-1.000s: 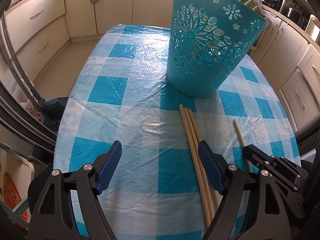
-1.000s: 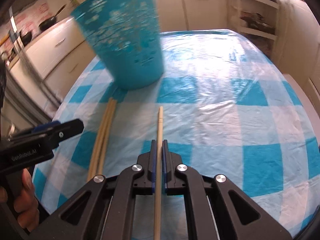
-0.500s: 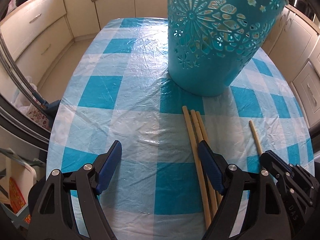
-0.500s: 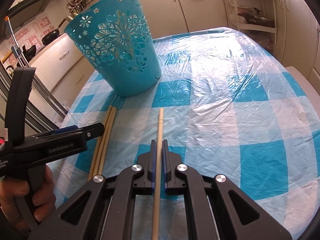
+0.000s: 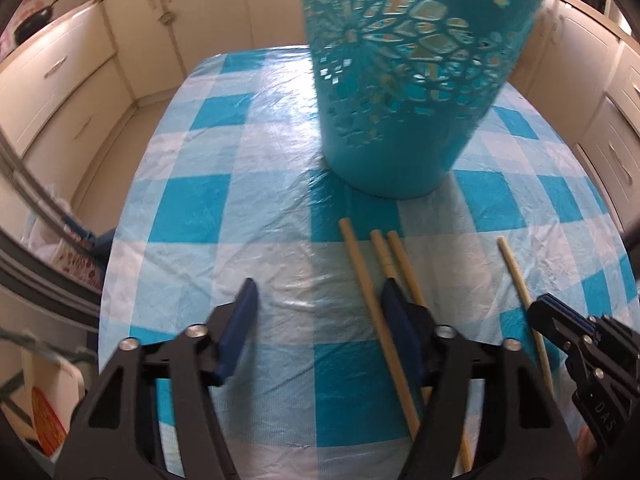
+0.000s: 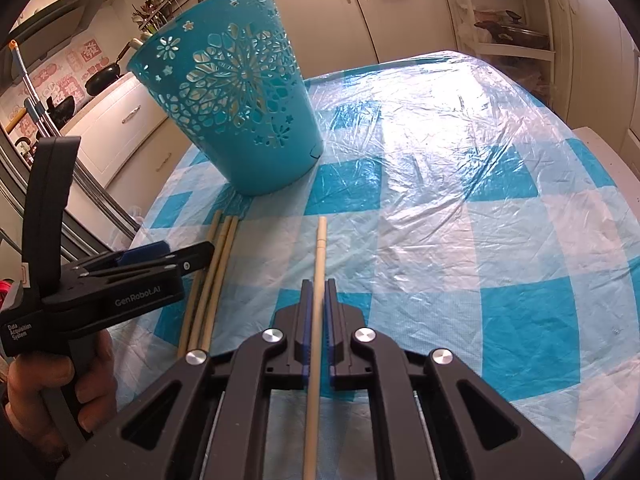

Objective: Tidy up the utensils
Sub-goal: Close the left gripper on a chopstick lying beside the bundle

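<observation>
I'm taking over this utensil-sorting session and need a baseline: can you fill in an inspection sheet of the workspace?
Surface: table under a blue-and-white checked plastic cloth, wrinkled.
Job's things: teal perforated plastic basket, upright; three wooden sticks lying together before it; a fourth wooden stick apart.
Clutter: nothing seen.
Grippers: right gripper shut on the fourth stick; left gripper closing, leftmost stick of the three between its jaws, pads not pressing.
Cables: nothing seen.
Surroundings: cream kitchen cabinets; black pans on the counter.
</observation>
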Demonstrator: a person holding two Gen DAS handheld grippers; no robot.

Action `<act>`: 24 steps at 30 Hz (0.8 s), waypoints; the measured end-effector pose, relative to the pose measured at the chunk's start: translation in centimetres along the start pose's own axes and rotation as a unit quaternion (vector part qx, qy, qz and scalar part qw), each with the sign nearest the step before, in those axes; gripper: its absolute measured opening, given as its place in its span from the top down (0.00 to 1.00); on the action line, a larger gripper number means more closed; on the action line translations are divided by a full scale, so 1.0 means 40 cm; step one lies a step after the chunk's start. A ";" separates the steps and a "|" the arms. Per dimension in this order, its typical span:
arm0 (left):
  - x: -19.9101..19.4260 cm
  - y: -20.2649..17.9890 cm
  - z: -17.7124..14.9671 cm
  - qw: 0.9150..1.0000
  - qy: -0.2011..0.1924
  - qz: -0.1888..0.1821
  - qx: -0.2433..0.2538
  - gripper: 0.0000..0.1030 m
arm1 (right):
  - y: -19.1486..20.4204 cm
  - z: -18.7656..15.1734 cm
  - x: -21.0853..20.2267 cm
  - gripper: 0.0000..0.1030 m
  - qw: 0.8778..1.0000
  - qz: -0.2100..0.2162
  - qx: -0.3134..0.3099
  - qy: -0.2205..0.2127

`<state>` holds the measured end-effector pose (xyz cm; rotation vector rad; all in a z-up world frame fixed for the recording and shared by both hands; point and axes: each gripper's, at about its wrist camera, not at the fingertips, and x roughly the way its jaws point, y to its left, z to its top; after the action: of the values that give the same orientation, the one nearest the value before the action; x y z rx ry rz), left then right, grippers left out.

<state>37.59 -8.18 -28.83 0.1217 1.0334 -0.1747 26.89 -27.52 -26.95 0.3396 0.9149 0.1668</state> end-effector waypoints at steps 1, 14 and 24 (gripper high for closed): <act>-0.001 -0.004 0.004 1.000 -0.001 -0.006 0.010 0.60 | 0.001 0.001 0.001 0.94 1.000 0.000 0.000 0.002; 0.018 -0.027 0.060 0.995 0.037 -0.036 0.085 0.95 | 0.041 0.019 0.015 0.94 0.997 -0.028 -0.065 0.028; -0.116 0.060 0.065 0.996 -0.007 -0.088 0.034 0.95 | -0.004 0.054 0.040 0.95 0.999 -0.012 -0.038 0.010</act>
<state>37.97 -5.90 -23.46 0.0901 1.0241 -0.3701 29.57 -27.66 -26.99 0.2569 0.9292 0.1832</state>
